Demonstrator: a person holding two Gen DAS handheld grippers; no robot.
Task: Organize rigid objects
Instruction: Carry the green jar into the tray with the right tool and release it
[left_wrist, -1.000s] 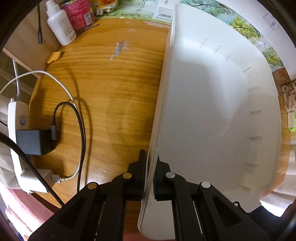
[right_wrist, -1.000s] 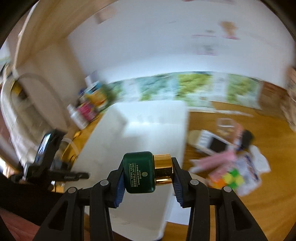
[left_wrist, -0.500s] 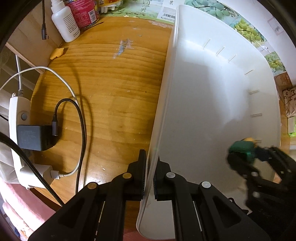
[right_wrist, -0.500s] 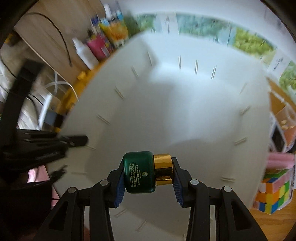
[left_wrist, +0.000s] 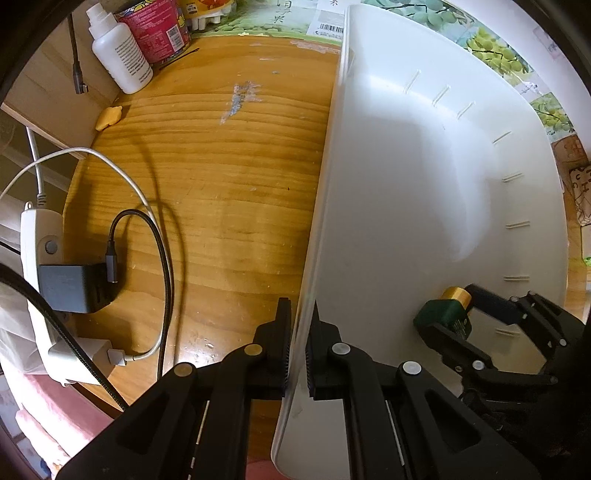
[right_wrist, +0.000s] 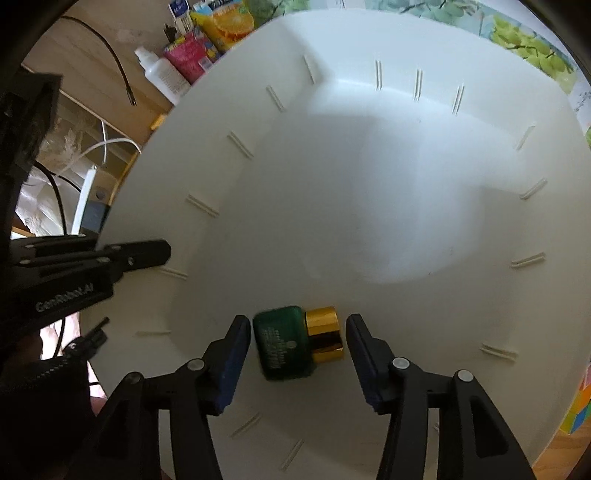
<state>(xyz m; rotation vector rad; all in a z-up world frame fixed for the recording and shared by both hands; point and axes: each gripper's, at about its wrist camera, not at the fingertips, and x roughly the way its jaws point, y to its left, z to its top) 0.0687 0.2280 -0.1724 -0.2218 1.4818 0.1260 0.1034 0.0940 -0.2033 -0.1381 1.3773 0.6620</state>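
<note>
A large white plastic bin (left_wrist: 424, 206) stands on the wooden table. My left gripper (left_wrist: 297, 354) is shut on its near left rim. A small green bottle with a gold cap (right_wrist: 297, 341) lies on its side inside the bin (right_wrist: 369, 184), between the spread fingers of my right gripper (right_wrist: 295, 354), which is open around it without touching. The bottle (left_wrist: 445, 314) and the right gripper (left_wrist: 461, 317) also show in the left wrist view, low in the bin's near right corner. The left gripper (right_wrist: 140, 254) shows at the bin's left rim in the right wrist view.
On the table (left_wrist: 221, 166) left of the bin lie a power strip with a black charger (left_wrist: 74, 284) and looping cables (left_wrist: 159, 236). A white bottle (left_wrist: 118, 55) and a red can (left_wrist: 155, 26) stand at the back. A colourful cube (right_wrist: 578, 413) sits right of the bin.
My right gripper carried the green bottle over the bin, lowered it to the bottom and opened, releasing it. My left gripper kept its hold on the rim.
</note>
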